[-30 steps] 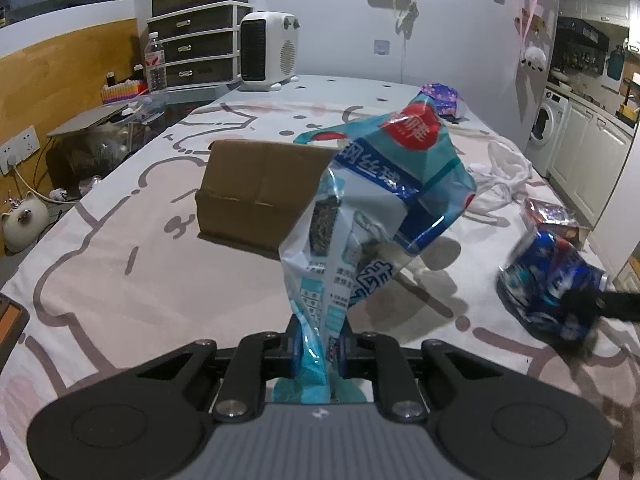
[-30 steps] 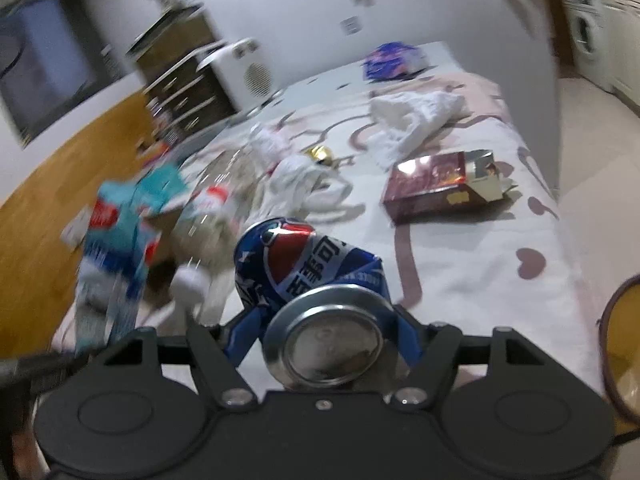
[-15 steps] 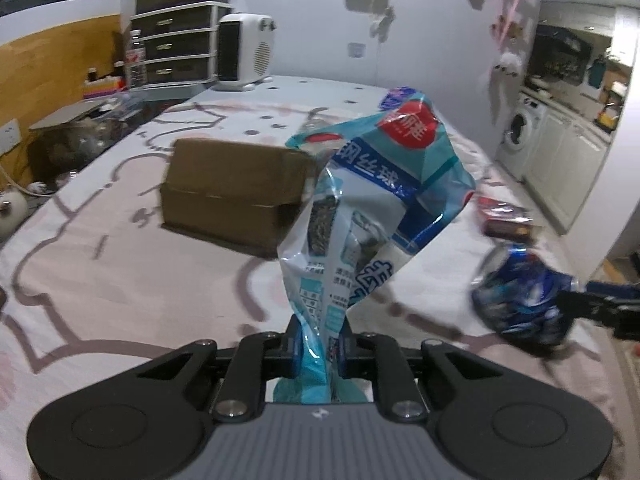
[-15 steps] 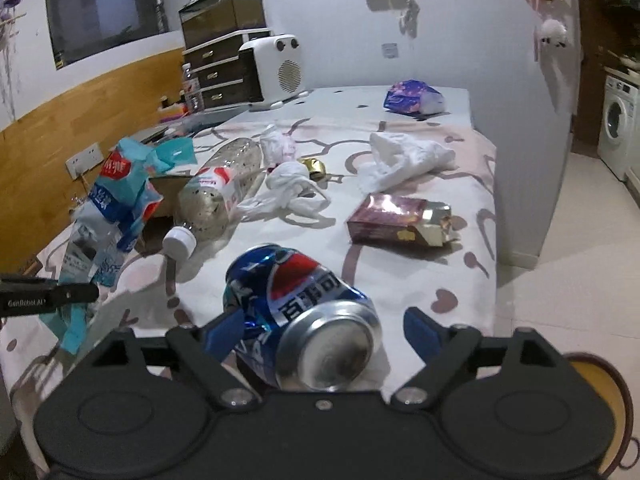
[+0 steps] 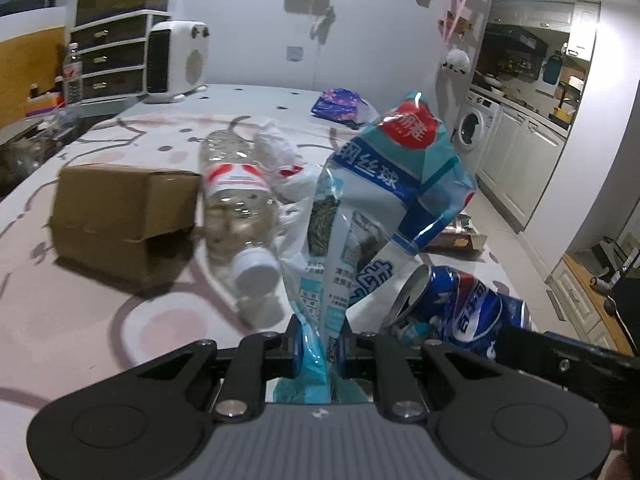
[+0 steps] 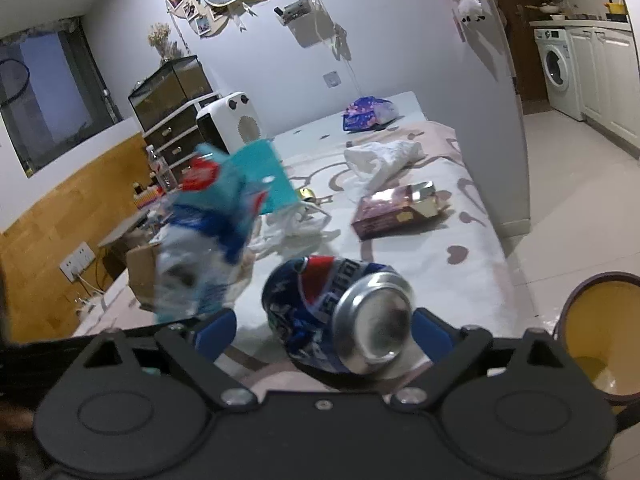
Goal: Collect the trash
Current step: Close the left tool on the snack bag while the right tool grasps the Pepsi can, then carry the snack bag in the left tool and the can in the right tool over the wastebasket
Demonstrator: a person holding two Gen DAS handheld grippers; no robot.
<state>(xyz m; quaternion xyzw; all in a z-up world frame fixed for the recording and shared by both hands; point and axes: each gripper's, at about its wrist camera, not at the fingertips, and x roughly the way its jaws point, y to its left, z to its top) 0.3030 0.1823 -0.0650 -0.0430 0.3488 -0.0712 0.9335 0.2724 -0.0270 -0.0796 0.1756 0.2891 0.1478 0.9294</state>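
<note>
Reading from left to right across your left wrist view, you see a brown cardboard box [image 5: 120, 220] resting on the patterned surface [image 5: 72, 320], then a clear plastic bottle [image 5: 240, 208] lying on its side just beside the box, white cap toward the camera. Behind the bottle lies crumpled white plastic [image 5: 280, 152]. At centre, your left tongs [image 5: 318, 346] stand narrow, both blue pads pinching the lower end of a teal and blue snack bag [image 5: 380, 200], which rises upright above the surface. To the right of the bag lies a crushed blue soda can [image 5: 460, 308] on its side, silver end toward the bag. Farther back, a dark red carton [image 5: 460, 236] lies flat, and a purple packet [image 5: 340, 106] sits near the far edge.

In your right wrist view, the snack bag [image 6: 216, 216] appears blurred at left, held above the box. At centre, your right tongs [image 6: 324, 330] stand wide; their jaws have just been opening. The soda can [image 6: 340, 312] lies on the surface between them: the left finger stands clear of it, while whether the right finger touches the can's silver end you cannot tell. Beyond it lie the carton [image 6: 396, 210] and a white crumpled bag [image 6: 380, 158]. At far right, a yellow-lined bin [image 6: 596, 328] stands on the floor beside the surface.
</note>
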